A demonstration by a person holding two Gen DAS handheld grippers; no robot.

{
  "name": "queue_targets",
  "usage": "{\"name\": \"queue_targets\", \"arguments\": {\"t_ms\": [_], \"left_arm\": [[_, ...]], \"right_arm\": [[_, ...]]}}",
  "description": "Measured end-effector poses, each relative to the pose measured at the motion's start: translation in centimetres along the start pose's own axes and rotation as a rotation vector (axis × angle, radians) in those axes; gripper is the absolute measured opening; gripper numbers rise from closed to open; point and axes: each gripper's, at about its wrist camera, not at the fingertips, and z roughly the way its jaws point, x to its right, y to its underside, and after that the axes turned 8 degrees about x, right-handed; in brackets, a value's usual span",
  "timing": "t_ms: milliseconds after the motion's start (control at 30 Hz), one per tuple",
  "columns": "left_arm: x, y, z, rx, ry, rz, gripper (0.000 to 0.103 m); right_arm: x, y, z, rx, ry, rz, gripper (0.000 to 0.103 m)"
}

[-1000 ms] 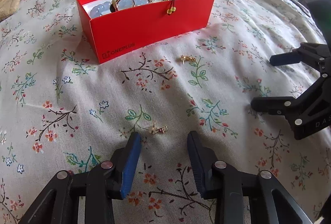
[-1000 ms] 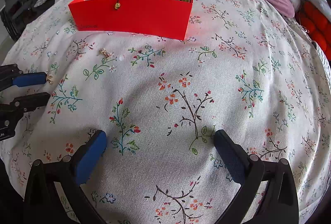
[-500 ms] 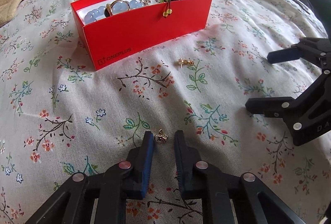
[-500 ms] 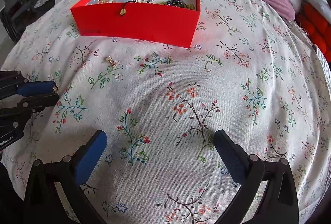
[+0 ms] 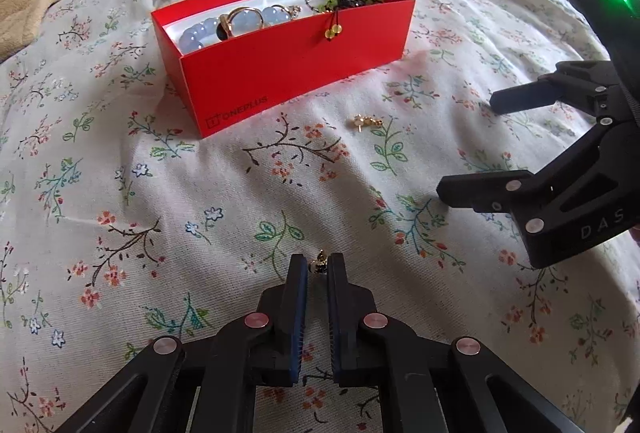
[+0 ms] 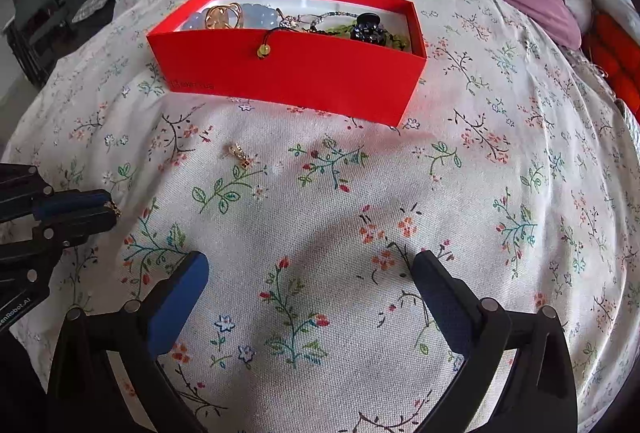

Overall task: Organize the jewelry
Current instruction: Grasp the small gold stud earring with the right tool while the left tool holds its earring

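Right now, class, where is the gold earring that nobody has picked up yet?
In the left wrist view the loose gold earring lies on the floral bedspread, just in front of the red box toward its right end, left of the right gripper.

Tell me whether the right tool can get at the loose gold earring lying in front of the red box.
Probably yes: the right tool is open and empty, and only bare floral bedspread lies between it and the gold earring. The left tool, shut on another small earring, sits off to the side.

Soft, even daylight; sharp focus, strong fisheye bending at edges
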Motion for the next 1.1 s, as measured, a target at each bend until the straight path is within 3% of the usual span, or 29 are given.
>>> {"name": "queue_targets", "arguments": {"t_ms": [167, 500, 633, 1100], "left_arm": [[-0.7, -0.1, -0.3, -0.004, -0.017, -0.022, 0.005], [-1.4, -0.2, -0.5, -0.005, -0.019, -0.039, 0.005], [-1.5, -0.1, -0.6, -0.006, -0.017, -0.04, 0.005], [-2.4, -0.1, -0.6, -0.01, -0.02, -0.057, 0.005]], "right_arm": [[-0.5, -0.8, 0.4, 0.002, -0.008, 0.001, 0.096], [-2.6, -3.4, 1.6, 0.013, -0.044, -0.018, 0.072], [-3.3, -4.0, 2.1, 0.028, -0.061, -0.084, 0.061], [-3.3, -4.1, 2.4, 0.049, -0.133, -0.184, 0.044]]}}
